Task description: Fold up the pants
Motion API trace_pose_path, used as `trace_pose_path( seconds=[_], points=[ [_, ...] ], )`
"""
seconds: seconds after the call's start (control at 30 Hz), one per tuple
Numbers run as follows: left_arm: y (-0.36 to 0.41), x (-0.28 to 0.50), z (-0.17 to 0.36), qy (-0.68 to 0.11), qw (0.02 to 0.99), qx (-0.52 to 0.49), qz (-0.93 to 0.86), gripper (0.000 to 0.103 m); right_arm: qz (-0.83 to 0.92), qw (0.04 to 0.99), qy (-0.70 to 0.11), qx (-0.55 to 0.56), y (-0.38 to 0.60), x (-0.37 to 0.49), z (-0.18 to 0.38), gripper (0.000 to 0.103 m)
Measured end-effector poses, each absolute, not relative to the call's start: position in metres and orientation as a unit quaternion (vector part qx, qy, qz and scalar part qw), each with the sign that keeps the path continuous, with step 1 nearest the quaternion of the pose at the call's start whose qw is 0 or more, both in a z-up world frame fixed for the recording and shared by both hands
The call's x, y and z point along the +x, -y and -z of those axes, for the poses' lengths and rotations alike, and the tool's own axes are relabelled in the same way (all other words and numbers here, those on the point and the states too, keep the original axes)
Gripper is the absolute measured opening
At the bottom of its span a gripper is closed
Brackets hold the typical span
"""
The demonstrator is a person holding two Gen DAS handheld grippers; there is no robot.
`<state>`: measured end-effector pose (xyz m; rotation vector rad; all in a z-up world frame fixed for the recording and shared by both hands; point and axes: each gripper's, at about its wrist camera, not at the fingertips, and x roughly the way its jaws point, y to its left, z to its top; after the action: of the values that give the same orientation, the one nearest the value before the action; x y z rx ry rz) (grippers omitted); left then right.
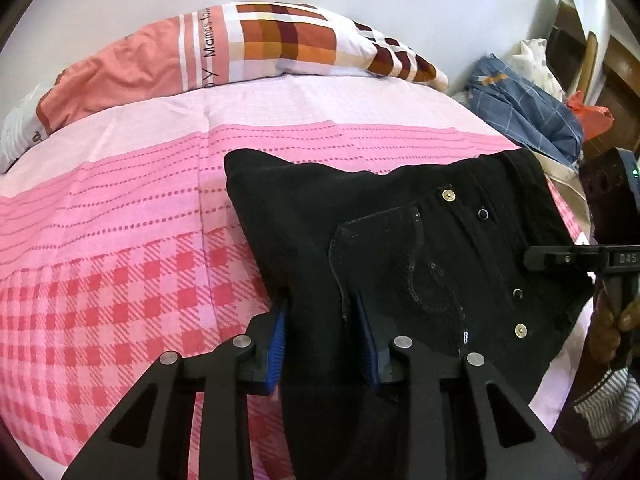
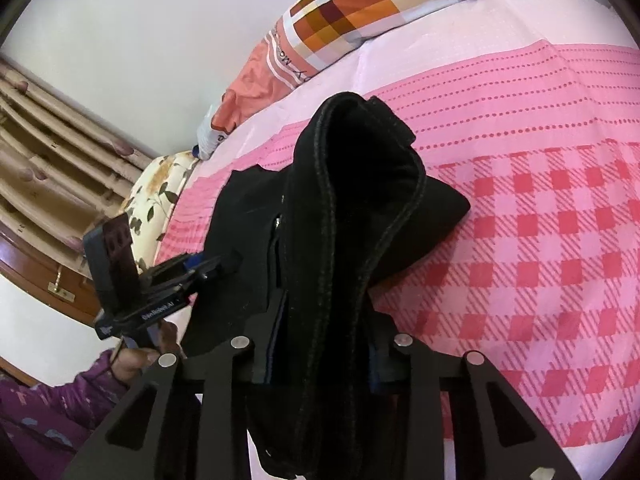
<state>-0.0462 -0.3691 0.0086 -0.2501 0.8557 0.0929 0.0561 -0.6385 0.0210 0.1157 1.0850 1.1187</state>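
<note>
Gripping the black pants [image 1: 400, 240] w/ both tools: left tool [image 1: 324, 332] clamps the fabric edge, right tool [image 2: 324, 344] pinches a bunched fold. Pants hang over the pink bed [image 1: 120, 240] (pillow [image 1: 240, 48] behind).

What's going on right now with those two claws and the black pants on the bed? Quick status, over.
Left claw shut on black denim pants. Right claw shut on the same pants, bunched fabric. Pants partly lifted off pink checked bedsheet. Nothing in the way.

Pants [image 1: 400, 240] on bedsheet [image 1: 120, 260], gathered between left gripper [image 1: 324, 332] fingers at near edge; right gripper [image 1: 560, 258] at their right edge. Pillow [image 1: 240, 48] behind; clothes pile [image 1: 528, 108] right rear.
</note>
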Motion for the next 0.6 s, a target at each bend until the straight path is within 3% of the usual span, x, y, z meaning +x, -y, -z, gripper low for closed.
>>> trace_pose_path(
  seconds=[0.07, 0.13, 0.2, 0.33, 0.4, 0.47, 0.53, 0.6],
  points=[
    [0.362, -0.044, -0.009, -0.419, 0.896, -0.138, -0.038, 0.039, -0.506, 0.71, -0.488, 0.044, 0.638, 0.056, -0.021, 0.034],
    [0.349, -0.044, -0.005, -0.429, 0.886, -0.174, -0.028, 0.058, -0.496, 0.715, -0.492, 0.026, 0.636, 0.055, -0.02, 0.048],
    [0.341, -0.046, 0.002, -0.432, 0.879, -0.198, -0.019, 0.065, -0.495, 0.709, -0.502, 0.032, 0.637, 0.058, -0.013, 0.063],
    [0.341, -0.045, 0.001, -0.429, 0.88, -0.205, 0.005, 0.073, -0.5, 0.702, -0.503, 0.066, 0.64, 0.063, -0.01, 0.062],
    [0.347, -0.038, -0.001, -0.434, 0.88, -0.191, 0.016, 0.074, -0.5, 0.698, -0.507, 0.069, 0.638, 0.061, -0.008, 0.04],
    [0.353, -0.034, -0.003, -0.431, 0.882, -0.19, 0.026, 0.07, -0.503, 0.696, -0.507, 0.082, 0.639, 0.061, -0.008, 0.036],
    [0.355, -0.035, -0.005, -0.43, 0.885, -0.179, 0.022, 0.044, -0.504, 0.698, -0.502, 0.087, 0.64, 0.059, -0.012, 0.034],
    [0.347, -0.039, -0.008, -0.42, 0.883, -0.205, 0.028, 0.033, -0.507, 0.692, -0.502, 0.108, 0.642, 0.058, -0.013, 0.032]
  ],
)
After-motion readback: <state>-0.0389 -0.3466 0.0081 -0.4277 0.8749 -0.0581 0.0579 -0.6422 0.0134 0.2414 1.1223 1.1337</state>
